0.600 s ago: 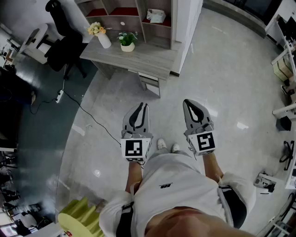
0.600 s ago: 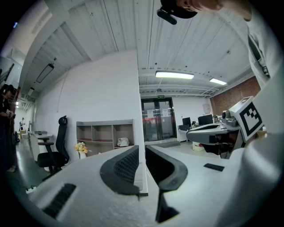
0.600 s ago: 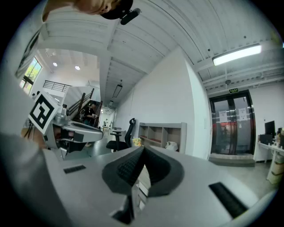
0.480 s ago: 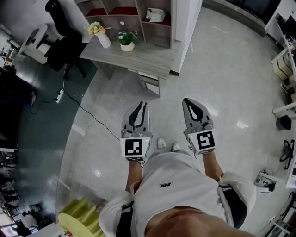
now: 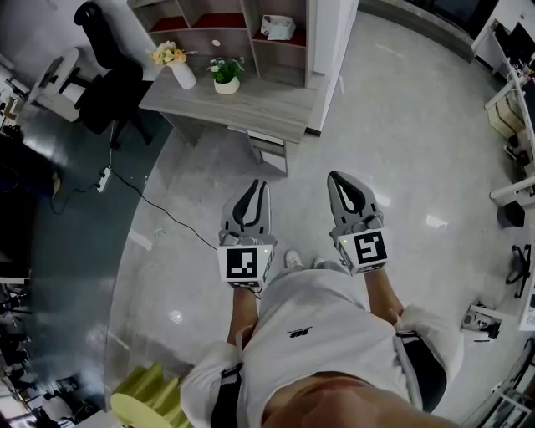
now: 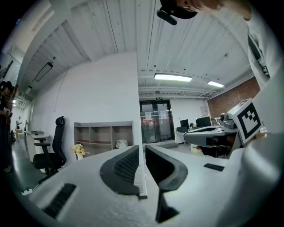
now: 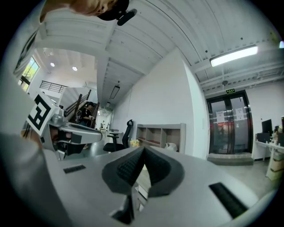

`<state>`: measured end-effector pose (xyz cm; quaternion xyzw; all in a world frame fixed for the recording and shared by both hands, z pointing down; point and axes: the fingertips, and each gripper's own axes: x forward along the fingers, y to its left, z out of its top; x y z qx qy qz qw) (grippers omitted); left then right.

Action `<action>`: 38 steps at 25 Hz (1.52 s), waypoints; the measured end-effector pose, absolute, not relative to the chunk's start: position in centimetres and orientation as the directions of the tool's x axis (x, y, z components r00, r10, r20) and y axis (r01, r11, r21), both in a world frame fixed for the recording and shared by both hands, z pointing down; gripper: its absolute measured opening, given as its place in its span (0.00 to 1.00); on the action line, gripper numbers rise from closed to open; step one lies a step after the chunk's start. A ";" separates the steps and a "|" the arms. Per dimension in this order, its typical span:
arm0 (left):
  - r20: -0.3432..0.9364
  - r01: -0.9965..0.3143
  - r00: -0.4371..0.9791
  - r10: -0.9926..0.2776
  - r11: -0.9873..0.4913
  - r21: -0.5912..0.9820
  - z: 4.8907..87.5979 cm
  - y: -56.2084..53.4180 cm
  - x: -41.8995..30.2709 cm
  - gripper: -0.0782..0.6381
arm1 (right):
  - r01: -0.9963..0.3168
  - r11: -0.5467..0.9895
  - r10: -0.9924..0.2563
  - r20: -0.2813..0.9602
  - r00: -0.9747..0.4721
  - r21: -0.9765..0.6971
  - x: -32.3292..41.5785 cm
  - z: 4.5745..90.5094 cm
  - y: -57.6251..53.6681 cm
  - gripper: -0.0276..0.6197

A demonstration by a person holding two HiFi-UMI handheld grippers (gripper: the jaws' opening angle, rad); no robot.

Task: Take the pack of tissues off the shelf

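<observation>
The white pack of tissues [image 5: 277, 27] lies in the right-hand compartment of the open shelf [image 5: 251, 21] behind a grey desk [image 5: 251, 104], far ahead of me. It shows small in the left gripper view [image 6: 120, 143] and in the right gripper view [image 7: 171, 146]. Both grippers are held side by side at waist height over the floor, pointing toward the desk. My left gripper [image 5: 262, 186] has its jaws together but for a thin slit, nothing between them. My right gripper [image 5: 337, 179] is shut and empty.
A vase of yellow flowers [image 5: 171, 61] and a small potted plant [image 5: 226, 75] stand on the desk. A black office chair [image 5: 109, 79] sits at its left, with a cable and power strip [image 5: 104, 177] on the floor. A white pillar [image 5: 330, 50] rises right of the shelf.
The desk and shelf have slid slightly up and left in the head view, and both grippers sit a little higher. Their jaws have not changed.
</observation>
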<state>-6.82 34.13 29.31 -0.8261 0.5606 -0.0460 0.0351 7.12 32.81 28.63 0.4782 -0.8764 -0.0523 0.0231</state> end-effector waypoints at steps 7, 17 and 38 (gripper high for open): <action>0.042 -0.912 0.394 -0.918 -0.396 -0.110 30.1 32.7 -7.7 0.16 | -0.859 0.496 -0.868 0.032 -0.496 0.124 6.4 30.1 32.0 0.08; 0.046 -0.898 0.421 -0.906 -0.424 -0.117 30.5 29.8 -7.9 0.16 | -0.857 0.499 -0.867 0.061 -0.495 0.130 5.3 31.2 30.0 0.08; 0.081 -0.902 0.410 -0.908 -0.417 -0.108 30.3 16.3 -8.4 0.16 | -0.831 0.542 -0.840 0.054 -0.540 0.128 3.5 30.1 15.7 0.08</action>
